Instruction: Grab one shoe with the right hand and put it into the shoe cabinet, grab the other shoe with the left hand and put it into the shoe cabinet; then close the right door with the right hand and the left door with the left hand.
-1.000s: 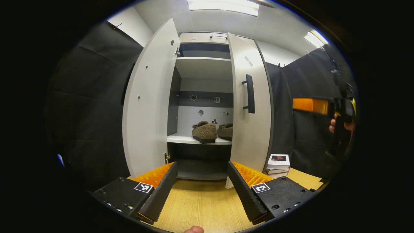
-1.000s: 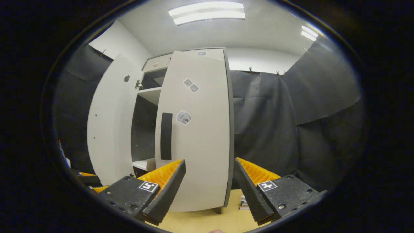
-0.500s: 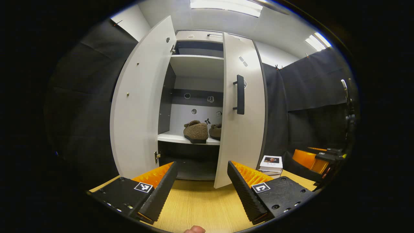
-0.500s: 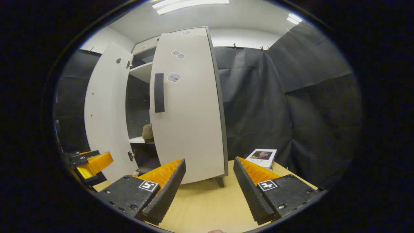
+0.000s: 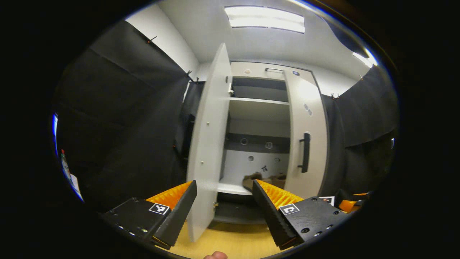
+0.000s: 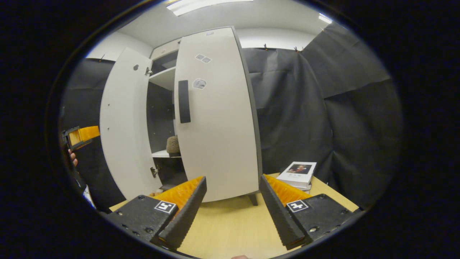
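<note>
Near first: our left gripper [image 5: 224,212] has its fingers spread wide, nothing between them, touching nothing. It hangs over the wooden table [image 5: 233,241], with the left door's [image 5: 208,144] lower edge showing in the gap just beyond the tips. Our right gripper [image 6: 233,210] is the same: fingers wide apart, empty, no contact, bare table in front of it. In the right gripper view we also see the left gripper off at the left edge with a hand [image 6: 73,157] under it; we can't tell its fingers from there.

Further out: a stack of books [image 6: 298,173] sits on the table right of the cabinet, well apart from both grippers.

Far: the shoes [image 5: 264,178] are in the shoe cabinet [image 5: 258,108] on the lower shelf, partly hidden behind our left gripper's finger; one heel is visible in the door gap in the right gripper view. So we judge both placements done. The right door [image 6: 219,118] looks almost shut, a narrow gap left. The left door stands wide open, edge-on to us.

Left to do, as we read it: finish seating the right door if needed, then swing the left door closed with the left gripper.
</note>
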{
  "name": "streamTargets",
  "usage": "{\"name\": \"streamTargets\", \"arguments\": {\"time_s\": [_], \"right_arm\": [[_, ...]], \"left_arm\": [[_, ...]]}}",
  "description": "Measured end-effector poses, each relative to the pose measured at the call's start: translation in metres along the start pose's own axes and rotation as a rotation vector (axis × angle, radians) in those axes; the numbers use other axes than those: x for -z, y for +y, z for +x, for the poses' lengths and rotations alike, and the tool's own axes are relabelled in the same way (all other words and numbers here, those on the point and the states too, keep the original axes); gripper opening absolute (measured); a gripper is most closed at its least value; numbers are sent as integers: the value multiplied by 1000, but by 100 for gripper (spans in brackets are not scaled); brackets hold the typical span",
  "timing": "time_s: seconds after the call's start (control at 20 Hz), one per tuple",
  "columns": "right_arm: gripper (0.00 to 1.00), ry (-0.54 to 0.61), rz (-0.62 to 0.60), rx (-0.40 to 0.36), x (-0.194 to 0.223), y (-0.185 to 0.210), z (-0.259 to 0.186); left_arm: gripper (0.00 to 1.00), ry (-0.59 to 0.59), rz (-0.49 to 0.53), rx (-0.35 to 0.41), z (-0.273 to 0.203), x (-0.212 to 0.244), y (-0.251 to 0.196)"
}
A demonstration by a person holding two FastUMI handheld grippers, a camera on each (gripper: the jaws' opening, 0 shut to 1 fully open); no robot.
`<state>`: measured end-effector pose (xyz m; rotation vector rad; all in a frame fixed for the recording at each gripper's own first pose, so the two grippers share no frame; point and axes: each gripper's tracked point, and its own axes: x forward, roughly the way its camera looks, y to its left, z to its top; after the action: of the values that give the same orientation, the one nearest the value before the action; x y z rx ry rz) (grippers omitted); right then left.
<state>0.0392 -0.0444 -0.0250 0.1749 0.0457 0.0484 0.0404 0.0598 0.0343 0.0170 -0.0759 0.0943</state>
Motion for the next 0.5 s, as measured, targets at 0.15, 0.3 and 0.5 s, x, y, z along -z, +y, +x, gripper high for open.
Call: {"name": "streamTargets", "arguments": {"time_s": [0.15,0.3,0.5], "right_arm": [[97,-24,-29,-13,-8,7,-2],[97,-18,-52,-31,-8,14,-1],[97,-24,-57,-23,-11,12,-2]], "left_arm": [[95,-92,64,-153,15,-26,79],[94,-95,91,-216,55,-31,130],[94,-82,-22,-192,92,-33,150]]}}
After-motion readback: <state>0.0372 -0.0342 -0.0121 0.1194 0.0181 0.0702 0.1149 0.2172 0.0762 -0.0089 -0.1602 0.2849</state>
